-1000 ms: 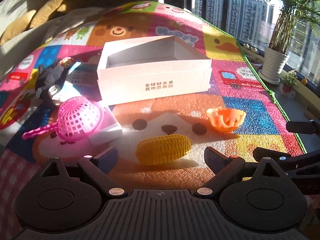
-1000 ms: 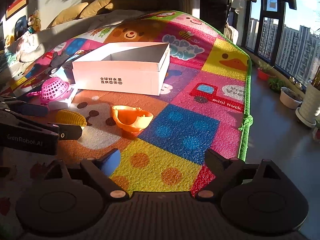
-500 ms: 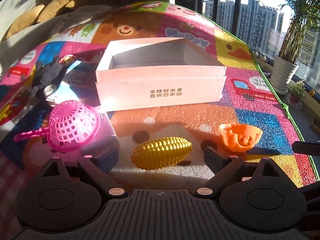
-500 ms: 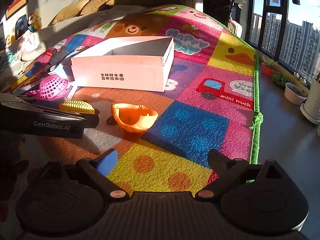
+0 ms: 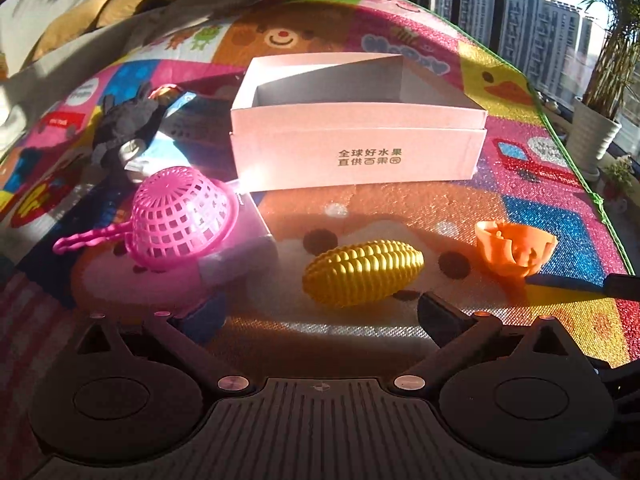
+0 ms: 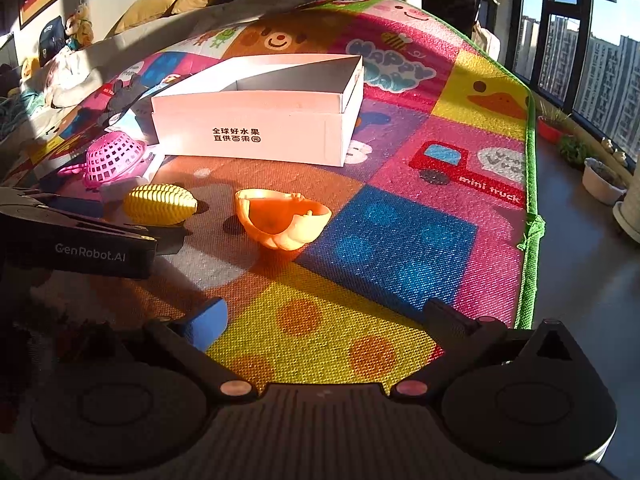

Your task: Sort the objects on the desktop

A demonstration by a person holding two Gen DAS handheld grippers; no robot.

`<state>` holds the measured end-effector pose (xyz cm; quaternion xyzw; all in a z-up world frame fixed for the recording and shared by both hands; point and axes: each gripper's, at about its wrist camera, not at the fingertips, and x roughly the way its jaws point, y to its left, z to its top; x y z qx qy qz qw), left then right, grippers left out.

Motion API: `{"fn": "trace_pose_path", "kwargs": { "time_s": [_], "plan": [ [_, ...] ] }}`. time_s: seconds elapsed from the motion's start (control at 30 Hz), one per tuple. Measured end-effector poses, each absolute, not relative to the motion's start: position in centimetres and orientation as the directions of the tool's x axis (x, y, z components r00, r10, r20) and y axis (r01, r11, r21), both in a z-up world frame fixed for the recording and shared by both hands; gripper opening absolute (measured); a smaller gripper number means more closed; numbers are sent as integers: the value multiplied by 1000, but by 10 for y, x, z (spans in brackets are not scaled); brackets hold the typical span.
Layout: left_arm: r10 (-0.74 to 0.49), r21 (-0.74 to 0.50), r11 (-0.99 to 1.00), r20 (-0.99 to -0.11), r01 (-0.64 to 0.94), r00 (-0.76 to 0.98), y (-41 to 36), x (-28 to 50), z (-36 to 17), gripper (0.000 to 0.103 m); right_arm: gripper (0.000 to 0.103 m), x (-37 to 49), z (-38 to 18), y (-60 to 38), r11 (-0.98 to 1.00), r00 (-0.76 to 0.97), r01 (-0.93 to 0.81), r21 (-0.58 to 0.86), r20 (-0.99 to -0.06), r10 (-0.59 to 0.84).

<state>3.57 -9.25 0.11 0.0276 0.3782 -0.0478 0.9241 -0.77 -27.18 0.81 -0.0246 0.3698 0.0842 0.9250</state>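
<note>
Lighting: strong low sunlight from the windows (image 6: 592, 68) on the right; warm cast. Glare: washes the white box (image 5: 356, 152) front and the play mat (image 6: 400, 240). Shadows: long, hard-edged, falling leftward. Edges: fisheye bending, dark corners. Focus: centre sharp, left rim smeared.

Mat (image 6: 384, 240) right of orange bowl (image 6: 282, 218) bare; corn (image 5: 362, 272), pink basket (image 5: 180, 216), box (image 5: 356, 152) crowd the left.

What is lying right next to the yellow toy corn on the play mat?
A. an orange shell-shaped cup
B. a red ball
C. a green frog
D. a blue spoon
A: the orange shell-shaped cup lies on the mat just beside the yellow toy corn.
</note>
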Motion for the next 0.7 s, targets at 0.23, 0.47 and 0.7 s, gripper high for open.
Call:
{"fn": "trace_pose_path", "kwargs": {
  "time_s": [0.23,0.47,0.7],
  "plan": [
    [-102,-77,995,-679,68,727,-99,39,5,103,103,-8,8,-272,984,713,-180,12,-687,139],
    [-79,-43,997,-651,68,755,-105,48,4,103,103,-8,8,-271,984,715,-179,7,-686,135],
    [-91,-10,994,-646,110,758,-94,41,6,70,103,-7,18,-272,985,717,-147,89,-677,168]
  ]
}}
